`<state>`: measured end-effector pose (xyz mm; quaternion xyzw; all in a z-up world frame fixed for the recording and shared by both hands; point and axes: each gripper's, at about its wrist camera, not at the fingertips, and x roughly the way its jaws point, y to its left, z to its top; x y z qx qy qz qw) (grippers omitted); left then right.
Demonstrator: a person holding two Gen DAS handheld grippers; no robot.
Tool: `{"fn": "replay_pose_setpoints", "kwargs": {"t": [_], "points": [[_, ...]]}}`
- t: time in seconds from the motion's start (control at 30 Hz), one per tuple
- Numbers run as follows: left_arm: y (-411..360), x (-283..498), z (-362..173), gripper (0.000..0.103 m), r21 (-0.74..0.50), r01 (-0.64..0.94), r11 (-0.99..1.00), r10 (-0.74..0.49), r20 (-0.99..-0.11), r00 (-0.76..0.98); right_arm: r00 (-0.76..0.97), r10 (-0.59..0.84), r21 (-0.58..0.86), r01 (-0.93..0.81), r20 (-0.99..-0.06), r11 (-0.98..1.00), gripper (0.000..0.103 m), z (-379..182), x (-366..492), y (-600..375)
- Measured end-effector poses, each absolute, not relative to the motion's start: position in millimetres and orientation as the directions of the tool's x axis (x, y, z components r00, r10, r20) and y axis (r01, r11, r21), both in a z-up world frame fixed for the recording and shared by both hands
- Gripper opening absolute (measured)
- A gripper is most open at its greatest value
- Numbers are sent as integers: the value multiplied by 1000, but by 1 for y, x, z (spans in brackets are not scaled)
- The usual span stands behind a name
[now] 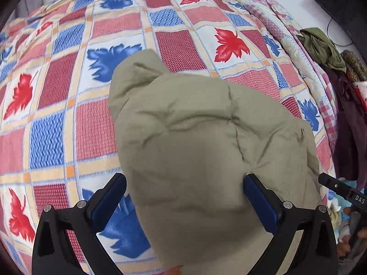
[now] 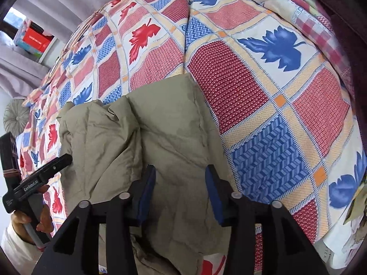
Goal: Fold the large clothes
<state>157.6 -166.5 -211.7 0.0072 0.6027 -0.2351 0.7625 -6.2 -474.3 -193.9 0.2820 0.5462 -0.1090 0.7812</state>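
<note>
A big tan coat (image 1: 206, 142) lay on the bed cover (image 1: 68, 105), which had red and blue leaves in squares. The coat was puffy and bunched, with a thick fold lying over its middle.

The left claw (image 1: 184, 197) pointed down over the near end of the coat. Its two blue pads (image 1: 259, 204) stood very wide. The coat sat between them, but the pads did not squeeze it. One pad hung over the cover just beside the coat, and the other was at the coat's edge. It held nothing.

The right claw (image 2: 180, 194) also pointed down over the coat, near its side edge. Its jaws were about half open. The coat was below the gap, and the pads looked clear of the cloth, though the blur made that hard to tell for sure. It held nothing.

In the right wrist view, a hand (image 2: 29, 217) held the left claw's grip just beside the coat. In the left wrist view, the right claw's black tip showed past the coat's far side.

A pile of dark and green clothes (image 1: 325, 52) sat off the cover's edge, well apart from the coat. A red box (image 2: 34, 40) stood on a shelf far behind the bed.
</note>
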Motion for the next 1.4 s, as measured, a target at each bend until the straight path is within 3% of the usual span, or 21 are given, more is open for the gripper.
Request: {"fn": "replay_pose_setpoints", "kwargs": {"t": [0.03,0.17,0.23,0.47,0.67,1.0,1.23,1.4], "points": [[-161,157,-213,102,-292,355,888,-363,-920,151,383,131,318,482,-915,816,65,-193,-8,-476],[-146,154,-224,102,-355,325,877,-405,-909,101,381,121,318,514,-917,797,67,-198,-14,-490],[-139,153,-226,102,-389,311,867,-432,-898,84,386,137,339,522,-912,783,88,-203,-16,-497],[-128,148,-229,102,-490,275,827,-517,-855,32,417,229,438,524,-880,731,88,-222,-15,-510],[-109,150,-233,102,-608,210,766,-621,-784,-5,448,389,586,492,-805,644,88,-247,-10,-520],[-92,150,-268,102,-689,104,717,-687,-724,-62,426,479,641,481,-767,598,88,-281,7,-531],[-97,152,-277,102,-718,92,690,-715,-695,-68,451,652,792,363,-610,490,88,-280,33,-520],[-97,157,-274,102,-681,141,718,-682,-730,-52,432,684,808,285,-589,516,103,-265,49,-506]]}}
